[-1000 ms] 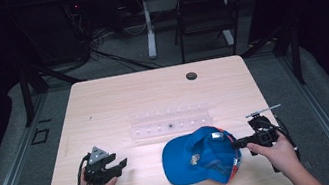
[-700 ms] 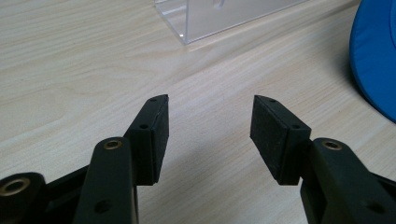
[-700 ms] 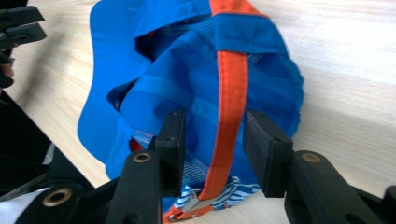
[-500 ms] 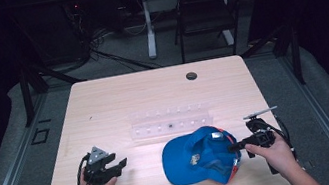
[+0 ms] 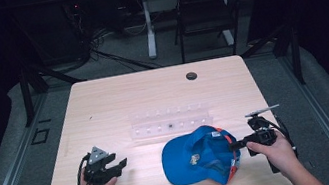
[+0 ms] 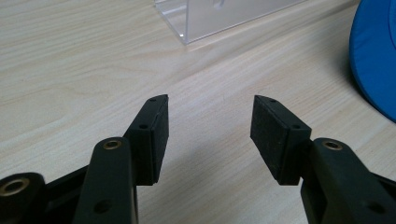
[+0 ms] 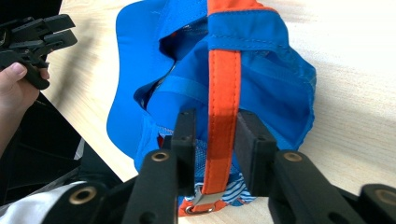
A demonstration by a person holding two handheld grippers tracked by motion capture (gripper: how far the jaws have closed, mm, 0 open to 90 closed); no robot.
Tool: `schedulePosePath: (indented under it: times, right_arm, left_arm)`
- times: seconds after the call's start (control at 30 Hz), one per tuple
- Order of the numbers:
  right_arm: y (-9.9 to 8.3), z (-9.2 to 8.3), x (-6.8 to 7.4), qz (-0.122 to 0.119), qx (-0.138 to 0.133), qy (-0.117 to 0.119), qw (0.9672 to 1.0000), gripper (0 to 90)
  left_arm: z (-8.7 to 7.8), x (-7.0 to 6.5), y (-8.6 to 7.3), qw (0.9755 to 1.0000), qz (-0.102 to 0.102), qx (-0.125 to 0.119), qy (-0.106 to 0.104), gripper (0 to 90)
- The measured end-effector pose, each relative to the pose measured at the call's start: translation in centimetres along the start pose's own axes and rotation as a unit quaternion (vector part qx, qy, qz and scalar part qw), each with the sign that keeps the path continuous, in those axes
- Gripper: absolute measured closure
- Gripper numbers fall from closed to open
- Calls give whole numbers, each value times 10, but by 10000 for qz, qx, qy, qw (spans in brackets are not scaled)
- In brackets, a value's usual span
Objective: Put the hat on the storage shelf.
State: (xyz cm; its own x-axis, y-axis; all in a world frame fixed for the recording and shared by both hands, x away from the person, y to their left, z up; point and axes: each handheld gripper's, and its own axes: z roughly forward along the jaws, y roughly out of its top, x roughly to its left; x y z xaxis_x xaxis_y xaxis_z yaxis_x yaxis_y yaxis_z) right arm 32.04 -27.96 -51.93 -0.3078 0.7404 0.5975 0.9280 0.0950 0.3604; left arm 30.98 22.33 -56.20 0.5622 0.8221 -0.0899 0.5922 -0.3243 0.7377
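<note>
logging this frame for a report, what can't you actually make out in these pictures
1. Whether the right gripper pinches the cap's orange strap: right gripper view, its jaws flank the strap with slim gaps showing.
2. Logo inside the blue cap: high view, too small.
3. Clear plastic rack: high view, contents too small; left gripper view, cut off by the top edge.
4. Dark spot on the table: high view, too small.

One light wooden table (image 5: 104, 107) here, and on it one blue baseball cap with an orange strap (image 5: 199, 157) and one clear plastic rack (image 5: 170, 122). One small dark round hole (image 5: 191, 76) sits near the table's far edge. Two black two-jaw grippers: the left gripper (image 5: 122, 163) and the right gripper (image 5: 233, 146), each in one hand. Behind the table, one dark folding chair (image 5: 202, 10).
</note>
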Motion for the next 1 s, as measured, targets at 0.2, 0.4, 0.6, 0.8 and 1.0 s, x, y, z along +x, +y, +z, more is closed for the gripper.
schedulePosePath:
  times: [0.2,0.4,0.6,0.8,1.0]
  right_arm:
    - [2,-2,0,-14,70,-56,10000,774]
    - [2,-4,4,78,82,-80,9999,780]
    - [4,-6,8,146,152,-310,9993,781]
    - [6,-9,12,163,286,-468,9984,781]
    - [9,-15,19,101,306,-702,9970,782]
  left_arm:
    - [0,0,0,10000,28,10,-2,474]
    - [0,-1,0,10000,6,8,5,474]
    - [0,-1,0,10000,40,21,1,474]
    - [0,-1,0,10000,29,18,-1,474]
    - [0,-1,0,10000,71,28,2,474]
